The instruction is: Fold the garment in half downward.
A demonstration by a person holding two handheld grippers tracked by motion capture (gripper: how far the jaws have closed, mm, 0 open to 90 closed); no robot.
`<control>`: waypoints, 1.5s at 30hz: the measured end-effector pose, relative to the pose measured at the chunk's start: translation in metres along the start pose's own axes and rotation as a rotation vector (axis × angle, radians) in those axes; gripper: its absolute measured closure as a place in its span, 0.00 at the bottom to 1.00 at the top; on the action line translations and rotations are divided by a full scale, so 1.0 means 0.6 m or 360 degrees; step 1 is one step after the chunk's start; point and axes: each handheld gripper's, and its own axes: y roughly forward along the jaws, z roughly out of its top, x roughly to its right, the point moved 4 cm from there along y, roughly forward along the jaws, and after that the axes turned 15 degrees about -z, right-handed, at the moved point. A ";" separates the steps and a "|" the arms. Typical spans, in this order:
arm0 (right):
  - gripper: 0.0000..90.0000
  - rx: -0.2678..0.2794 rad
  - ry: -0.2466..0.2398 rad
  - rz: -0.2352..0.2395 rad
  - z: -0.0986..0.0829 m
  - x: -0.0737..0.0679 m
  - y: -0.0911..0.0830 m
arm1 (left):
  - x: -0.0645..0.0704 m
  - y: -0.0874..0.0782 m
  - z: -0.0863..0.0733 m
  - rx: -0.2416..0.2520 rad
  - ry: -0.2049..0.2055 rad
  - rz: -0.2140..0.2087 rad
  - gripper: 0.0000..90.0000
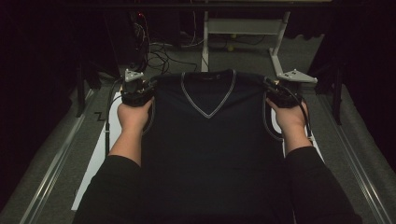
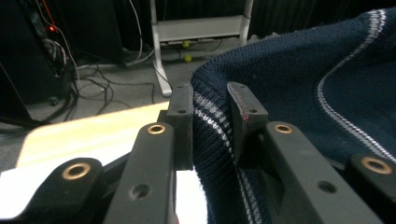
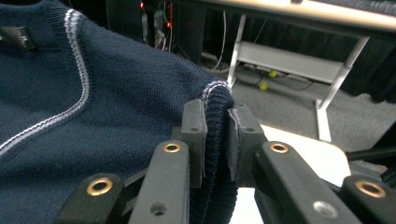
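Hidden: the lower hem of the navy vest (image 1: 210,144) is lost in darkness between the person's sleeves; much of the white table (image 1: 100,154) is covered.
Vest: lies flat along the table's middle, V-neck toward the far edge, long axis running near to far.
Left gripper (image 2: 210,116): jaws clamped on the striped shoulder edge.
Right gripper (image 3: 217,126): jaws pinched on the other shoulder's ribbed edge.

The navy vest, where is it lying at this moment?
In the high view the navy vest lies spread at the table's middle, between the left gripper and the right gripper, each shut on a shoulder.
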 end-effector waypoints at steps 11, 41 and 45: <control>0.88 0.0161 0.0102 -0.0013 0.078 0.017 -0.030 | 0.009 -0.024 0.086 0.0096 0.0094 0.0048 0.78; 0.88 0.0103 0.0088 0.0066 -0.004 0.008 -0.047 | 0.023 -0.022 -0.029 -0.0016 -0.0014 -0.0064 0.78; 0.88 0.0115 0.0078 0.0093 -0.034 0.005 -0.069 | 0.035 -0.036 -0.058 -0.0012 0.0005 -0.0105 0.78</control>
